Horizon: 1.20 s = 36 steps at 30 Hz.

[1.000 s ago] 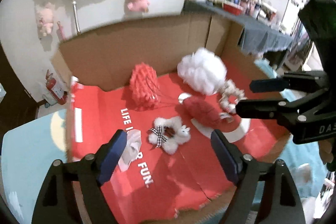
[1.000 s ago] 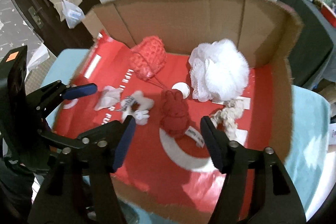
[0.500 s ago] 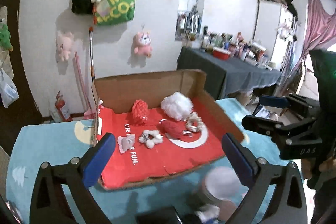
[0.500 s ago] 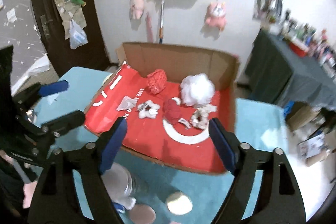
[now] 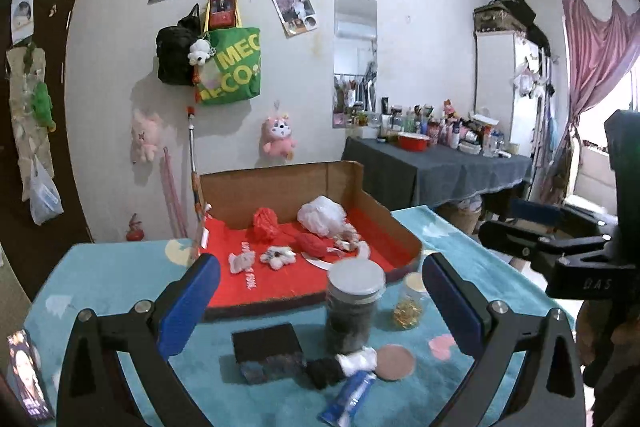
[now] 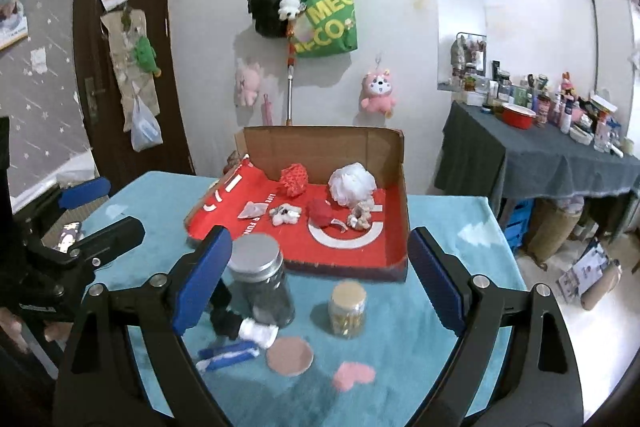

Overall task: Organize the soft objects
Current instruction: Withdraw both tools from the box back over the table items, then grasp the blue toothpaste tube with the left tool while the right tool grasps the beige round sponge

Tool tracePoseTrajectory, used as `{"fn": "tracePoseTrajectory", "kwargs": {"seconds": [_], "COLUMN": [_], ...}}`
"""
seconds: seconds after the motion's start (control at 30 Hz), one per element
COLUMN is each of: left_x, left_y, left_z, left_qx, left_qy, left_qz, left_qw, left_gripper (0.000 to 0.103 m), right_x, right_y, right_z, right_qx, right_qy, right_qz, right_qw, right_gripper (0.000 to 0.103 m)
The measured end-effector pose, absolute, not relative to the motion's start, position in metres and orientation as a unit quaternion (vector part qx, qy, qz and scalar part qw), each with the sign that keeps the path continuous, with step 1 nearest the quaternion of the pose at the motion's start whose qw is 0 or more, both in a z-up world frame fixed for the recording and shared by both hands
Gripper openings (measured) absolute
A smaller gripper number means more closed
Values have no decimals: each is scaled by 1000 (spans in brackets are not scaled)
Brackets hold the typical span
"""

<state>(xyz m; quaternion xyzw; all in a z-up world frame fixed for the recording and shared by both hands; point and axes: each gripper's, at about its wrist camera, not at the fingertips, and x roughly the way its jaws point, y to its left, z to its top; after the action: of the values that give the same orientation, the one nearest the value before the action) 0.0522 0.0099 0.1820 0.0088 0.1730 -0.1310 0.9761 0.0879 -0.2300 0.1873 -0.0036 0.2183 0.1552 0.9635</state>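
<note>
Hovering above the near edge of the table [image 6: 452, 223], both grippers are shown empty, and the moment is judged to fall between steps of the sorting: several soft objects already lie in the cardboard box [image 6: 400, 187], while one dark-and-white soft item [image 6: 244, 327] is seen on the table in front of it. Inside the box are gathered a white mesh puff [image 6: 352, 183], a red mesh puff [image 6: 293, 179], a red plush [image 6: 322, 213], a white furry toy [image 6: 285, 215], a knotted rope piece [image 6: 360, 215] and a pale crumpled scrap [image 6: 252, 209]. Hard items are left on the table: a tall dark jar [image 6: 260, 279], a small jar of gold pieces [image 6: 347, 307], a round brown lid [image 6: 289, 355], a blue tube [image 6: 228, 355] and, in the left wrist view, a black box [image 5: 267, 345]. The left gripper [image 5: 320, 295] is held at its widest, with nothing between its blue pads [image 5: 188, 303]. The right gripper [image 6: 318, 279] is wide and its jaws are opening further; the jars are framed between them only by perspective, and nothing is touched. The next move is judged to call for a descent onto the dark-and-white item beside the tall jar, without knocking that jar, followed by a gentle closure suited to a yielding object.
</note>
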Motion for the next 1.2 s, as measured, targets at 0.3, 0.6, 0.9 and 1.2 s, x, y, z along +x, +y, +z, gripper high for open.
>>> {"fn": "tracePoseTrajectory", "kwargs": {"seconds": [0.3, 0.6, 0.9, 1.2], "left_x": [20, 12, 23, 34], "left_y": [9, 8, 10, 9], "left_z": [148, 104, 59, 32], "left_qx": [-2, -14, -19, -18], "left_qy": [158, 191, 252, 299], "left_qz": [-99, -97, -83, -82], "left_qw": [982, 977, 964, 951], "left_gripper": [103, 103, 103, 103], "right_x": [29, 12, 25, 33], "right_y": [-233, -229, -235, -233], "right_z": [151, 103, 62, 31], "right_qx": [-18, -24, -1, 4], "right_qy": [177, 186, 239, 282], "right_qz": [106, 76, 70, 73], "right_qw": [978, 979, 968, 957], "right_gripper": [90, 91, 91, 91]}}
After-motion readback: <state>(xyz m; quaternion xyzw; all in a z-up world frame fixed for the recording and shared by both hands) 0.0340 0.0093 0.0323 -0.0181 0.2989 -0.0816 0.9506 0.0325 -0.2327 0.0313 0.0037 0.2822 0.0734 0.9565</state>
